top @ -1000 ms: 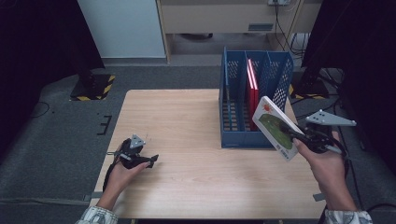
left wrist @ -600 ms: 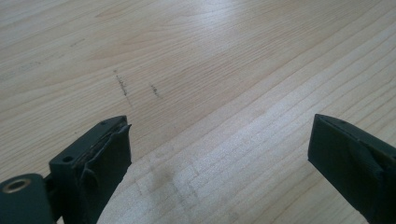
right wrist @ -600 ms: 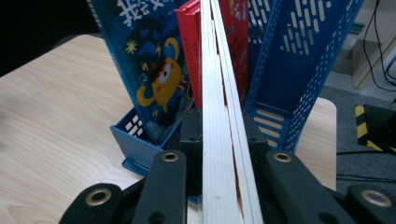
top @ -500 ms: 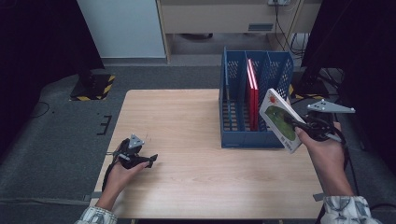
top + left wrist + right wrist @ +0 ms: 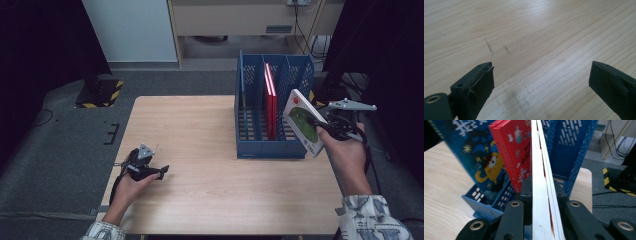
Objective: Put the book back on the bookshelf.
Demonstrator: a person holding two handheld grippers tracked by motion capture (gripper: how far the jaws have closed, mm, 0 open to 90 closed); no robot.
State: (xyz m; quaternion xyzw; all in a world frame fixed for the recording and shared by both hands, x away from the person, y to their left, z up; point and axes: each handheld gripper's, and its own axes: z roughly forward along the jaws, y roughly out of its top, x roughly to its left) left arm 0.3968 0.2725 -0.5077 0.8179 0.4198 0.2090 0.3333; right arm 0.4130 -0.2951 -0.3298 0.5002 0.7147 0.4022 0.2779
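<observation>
High view: right claw (image 5: 324,126) clamps a thin book (image 5: 302,122) tilted in the air beside the blue rack's (image 5: 270,148) right end; left claw (image 5: 159,171) rests wide open on the table (image 5: 200,130). Filing is underway; next, stand the book upright over an empty slot.

The worktop (image 5: 210,140) is pale matt wood grain; the perforated rack (image 5: 255,90) at upper right looks blue plastic, the books' (image 5: 521,152) covers glossy.

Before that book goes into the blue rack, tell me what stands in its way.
Nothing visible blocks it. The right gripper holds the book at the blue rack's right side. The red book fills a middle slot; the rightmost slot looks free.
</observation>
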